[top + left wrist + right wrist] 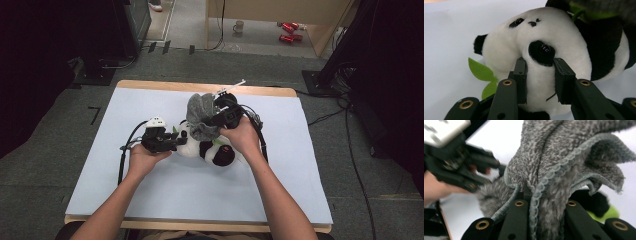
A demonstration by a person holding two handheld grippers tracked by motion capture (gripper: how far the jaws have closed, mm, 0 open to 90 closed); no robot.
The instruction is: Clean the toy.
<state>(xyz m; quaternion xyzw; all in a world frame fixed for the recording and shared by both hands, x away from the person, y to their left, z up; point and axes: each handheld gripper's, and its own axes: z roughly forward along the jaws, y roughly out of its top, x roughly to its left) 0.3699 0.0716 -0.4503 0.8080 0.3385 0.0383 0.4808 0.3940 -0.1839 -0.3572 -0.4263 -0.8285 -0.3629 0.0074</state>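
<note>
Both forearms reached in from the table's near edge, converging at the centre of the white table (150,200). The left hand (145,159) cradled the left gripper (176,143) from below, pointing it level; its jaws pinched the head of the plush panda (544,42), which lay on its side mid-table. The right hand (243,135) held the right gripper (212,120) just above the panda, jaws clamped on a bunched grey towel (564,160).
</note>
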